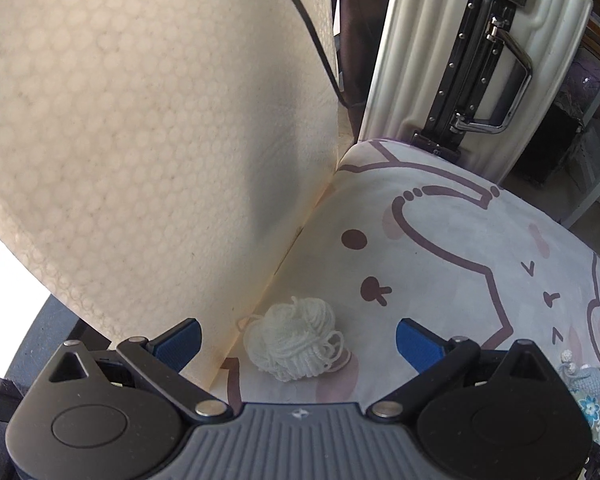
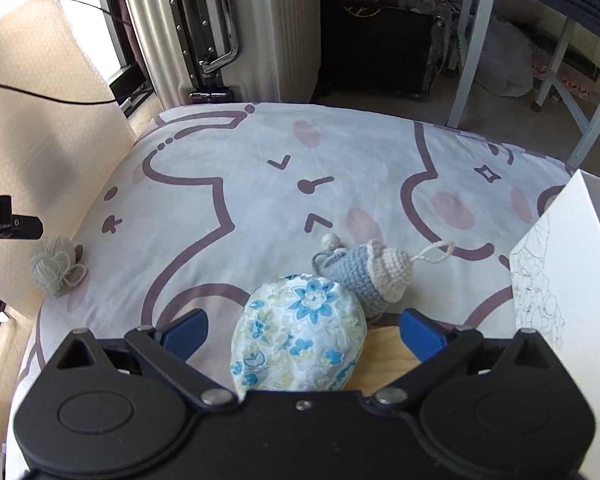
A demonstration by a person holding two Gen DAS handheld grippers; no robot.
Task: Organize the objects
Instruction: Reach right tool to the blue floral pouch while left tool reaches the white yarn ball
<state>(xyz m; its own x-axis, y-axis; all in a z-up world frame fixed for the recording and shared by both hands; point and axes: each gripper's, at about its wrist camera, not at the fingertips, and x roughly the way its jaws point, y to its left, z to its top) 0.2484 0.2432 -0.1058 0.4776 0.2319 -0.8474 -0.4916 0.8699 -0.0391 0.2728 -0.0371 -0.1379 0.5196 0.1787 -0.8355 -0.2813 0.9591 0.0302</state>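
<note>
Both tongs gape wide: my left gripper point(image 1: 298, 338) frames the white yarn ball point(image 1: 294, 340) on the printed cushion point(image 1: 440, 248), my right gripper point(image 2: 304, 334) straddles the floral pouch point(image 2: 298, 344) beside the crochet toy point(image 2: 370, 276).

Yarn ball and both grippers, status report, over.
Left gripper open, astride yarn ball. Right gripper open, over floral pouch. Crochet toy beside pouch.

Home bedroom: cartoon-print bedsheet point(image 2: 260, 152); ribbed suitcase point(image 2: 260, 28) beside bed; cluttered floor behind.
</note>
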